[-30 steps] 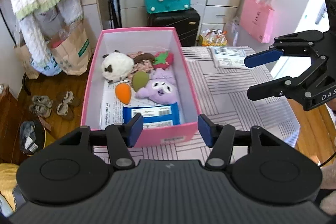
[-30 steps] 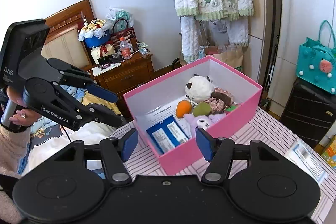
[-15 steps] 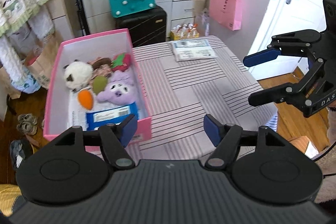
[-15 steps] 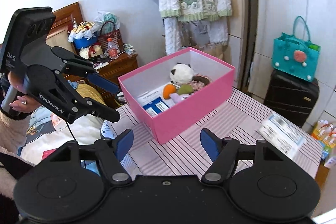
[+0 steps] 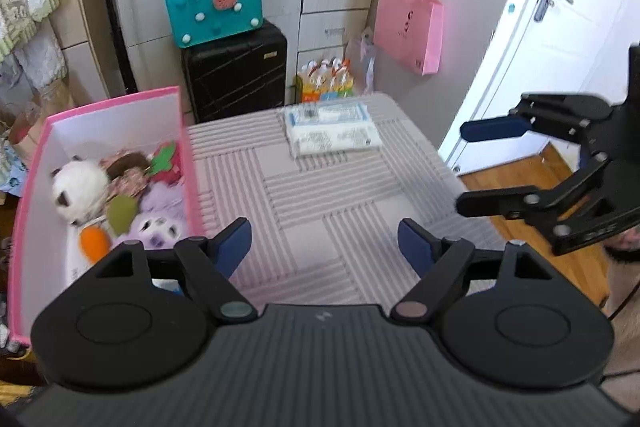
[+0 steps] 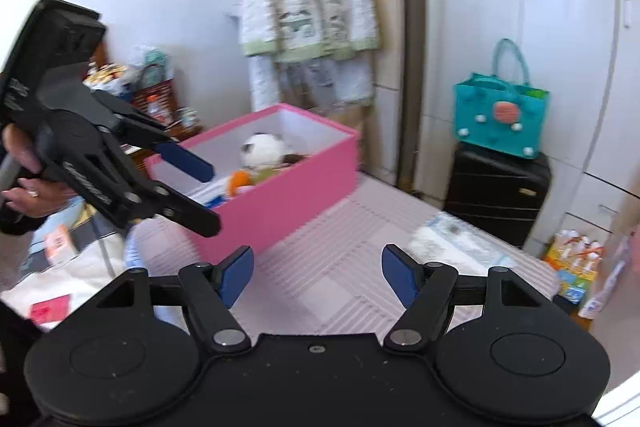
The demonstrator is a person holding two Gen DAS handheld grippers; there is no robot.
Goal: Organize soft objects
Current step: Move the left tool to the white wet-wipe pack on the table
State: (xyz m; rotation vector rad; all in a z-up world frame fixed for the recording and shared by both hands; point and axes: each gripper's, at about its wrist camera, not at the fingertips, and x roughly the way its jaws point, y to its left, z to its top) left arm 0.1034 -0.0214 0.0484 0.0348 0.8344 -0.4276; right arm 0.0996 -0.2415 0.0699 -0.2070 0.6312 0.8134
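- Blue-padded and spread wide, my left gripper (image 5: 324, 247) is hovering over the striped tablecloth (image 5: 320, 187) just right of the pink box (image 5: 188, 155), grasping nothing.
- I am holding my right gripper (image 6: 318, 273) released too, its fingers parted above the same cloth, on the near side of the pink box (image 6: 304, 183).
- Each tool is showing in the other's camera: the right gripper (image 5: 472, 167) is hanging off the table's far-right edge, well apart from the box, and the left gripper (image 6: 200, 195) is floating by the box's near corner.
- Soft toys are lying inside the pink box: an orange carrot (image 5: 94, 243), a purple plush (image 5: 160, 219), a white panda plush (image 5: 78, 191).
- Beyond the box, to its right, a white packet (image 5: 332, 131) is resting flat on the cloth.
- Farther back, a teal bag (image 5: 214, 7) is sitting on a black suitcase (image 5: 236, 71).
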